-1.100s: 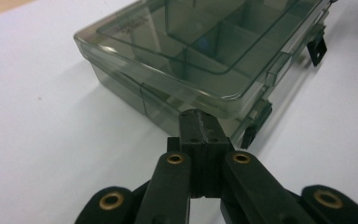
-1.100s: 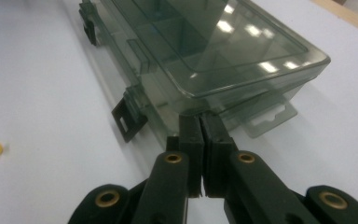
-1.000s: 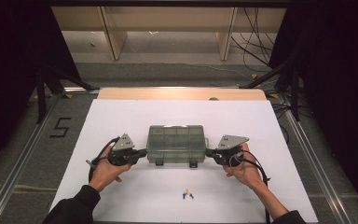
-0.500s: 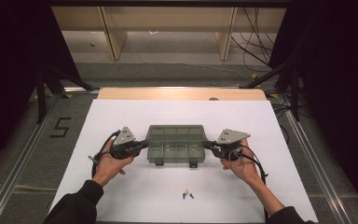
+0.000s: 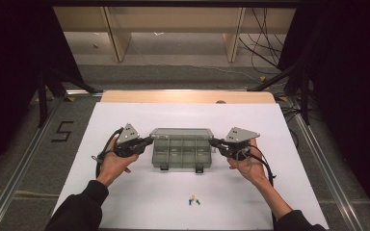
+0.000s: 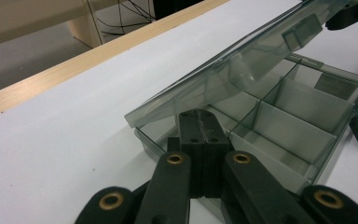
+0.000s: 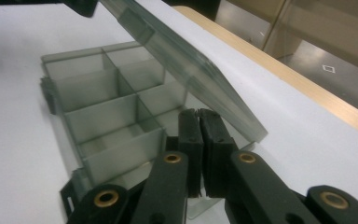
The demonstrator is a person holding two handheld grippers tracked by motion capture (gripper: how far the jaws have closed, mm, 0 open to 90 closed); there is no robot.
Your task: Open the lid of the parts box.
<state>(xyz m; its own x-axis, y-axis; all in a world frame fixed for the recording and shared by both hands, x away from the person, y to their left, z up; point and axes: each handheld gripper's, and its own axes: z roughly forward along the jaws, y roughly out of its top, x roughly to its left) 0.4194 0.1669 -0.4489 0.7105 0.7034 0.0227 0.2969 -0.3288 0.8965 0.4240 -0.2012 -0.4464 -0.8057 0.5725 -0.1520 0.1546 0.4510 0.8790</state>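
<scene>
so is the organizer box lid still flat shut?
No, the lid is tilted up off the compartment box, propped by the shut left gripper.

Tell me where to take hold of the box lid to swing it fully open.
Judging by its pose, grip the lid at its raised free front edge, near either end. It is hinged along the far side and tilted up over the compartment box, so there is a gap to slip a jaw under. Come in from the ends, where the left gripper and right gripper, both shut, already sit beneath it.
</scene>
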